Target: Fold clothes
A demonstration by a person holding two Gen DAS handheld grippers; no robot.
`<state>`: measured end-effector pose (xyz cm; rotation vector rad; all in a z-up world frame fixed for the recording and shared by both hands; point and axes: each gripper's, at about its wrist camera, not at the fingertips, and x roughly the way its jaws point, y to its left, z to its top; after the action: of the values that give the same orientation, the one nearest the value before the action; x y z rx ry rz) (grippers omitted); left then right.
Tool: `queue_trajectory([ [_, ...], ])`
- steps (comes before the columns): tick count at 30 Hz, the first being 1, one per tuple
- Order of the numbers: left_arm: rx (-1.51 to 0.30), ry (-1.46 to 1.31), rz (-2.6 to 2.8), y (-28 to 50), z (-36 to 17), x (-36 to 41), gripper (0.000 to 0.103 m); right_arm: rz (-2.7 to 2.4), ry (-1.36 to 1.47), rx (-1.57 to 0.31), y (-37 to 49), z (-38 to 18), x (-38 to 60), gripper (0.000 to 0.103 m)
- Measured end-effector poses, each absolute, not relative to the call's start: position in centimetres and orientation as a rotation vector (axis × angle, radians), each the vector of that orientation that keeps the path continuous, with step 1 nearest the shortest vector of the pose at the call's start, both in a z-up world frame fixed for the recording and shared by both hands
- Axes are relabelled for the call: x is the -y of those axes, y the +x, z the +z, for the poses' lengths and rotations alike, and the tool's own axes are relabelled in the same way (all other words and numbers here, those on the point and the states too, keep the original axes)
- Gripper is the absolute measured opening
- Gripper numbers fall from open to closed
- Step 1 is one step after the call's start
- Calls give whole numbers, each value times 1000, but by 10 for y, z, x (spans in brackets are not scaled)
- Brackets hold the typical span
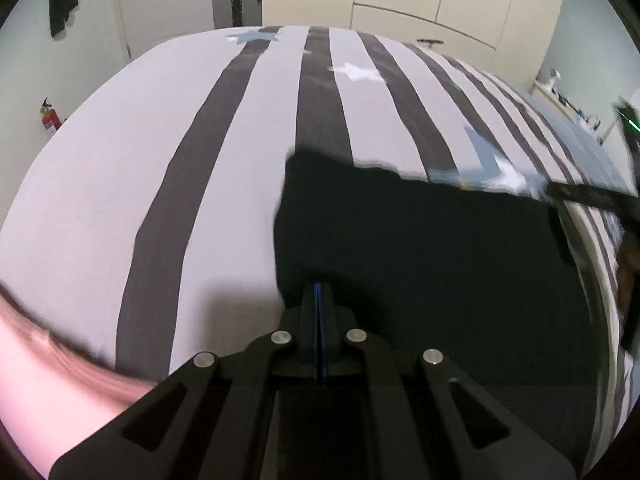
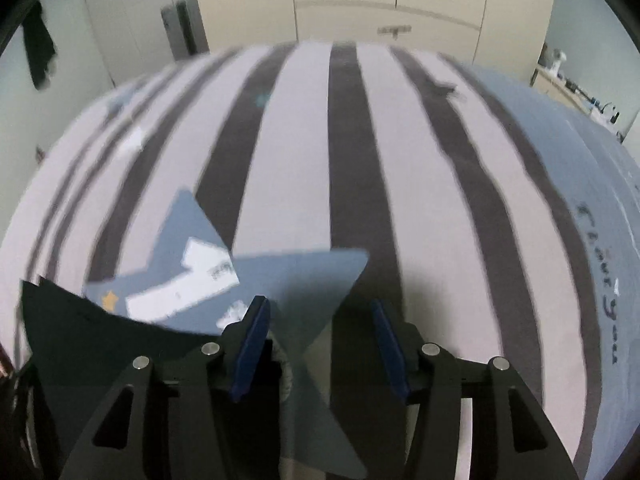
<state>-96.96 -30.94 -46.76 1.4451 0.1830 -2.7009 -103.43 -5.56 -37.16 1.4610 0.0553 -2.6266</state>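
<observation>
My left tool (image 1: 318, 292) has its jaws pressed together on the near edge of the black garment (image 1: 420, 260) — a soft, dark cloth that looks light and limp, the sort that sags from wherever I pinch it and slides easily over bedding. It has no stiffness to lean on, so I judge it needs a hold at an edge or corner, with a second hold at the opposite side to keep the fold line straight. A pinch in the middle would only bunch it.

From that clamped edge the garment spreads away and to the right over the striped bedspread (image 1: 240, 140), towards the bed's right side. Its far edge lies ragged across a dark stripe, roughly midway up the bed. Whether it lies in one layer or already doubled I cannot tell — it is too dark to read.

My right tool (image 2: 320, 344) stands with its jaws apart and nothing between them. Under it is only the bedspread (image 2: 352, 180) with its printed blue star (image 2: 296, 276). The garment (image 2: 100, 332) lies just beside this tool, off its left finger, with a pointed corner reaching towards the bed's left side. That corner is the nearest free place for this tool to take.

Beyond the far edge of the bed stand pale wardrobe doors (image 2: 344, 0).
</observation>
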Motion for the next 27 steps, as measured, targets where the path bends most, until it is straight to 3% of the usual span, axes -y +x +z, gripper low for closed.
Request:
queue_trajectory([
  [6, -236, 1440, -2682, -1017, -459, 318, 2, -2603, 1373, 59, -986, -345, 29, 48],
  [13, -345, 1329, -2847, -1003, -400, 298, 2, -2508, 1351, 130, -895, -337, 22, 48],
  [22, -272, 1498, -3004, -777, -322, 294, 2, -2448, 1341, 142, -739, -328, 7, 49],
  [27, -287, 1625, -2948, -659, -330, 272, 2, -2423, 1388, 144, -674, -339, 3, 49],
])
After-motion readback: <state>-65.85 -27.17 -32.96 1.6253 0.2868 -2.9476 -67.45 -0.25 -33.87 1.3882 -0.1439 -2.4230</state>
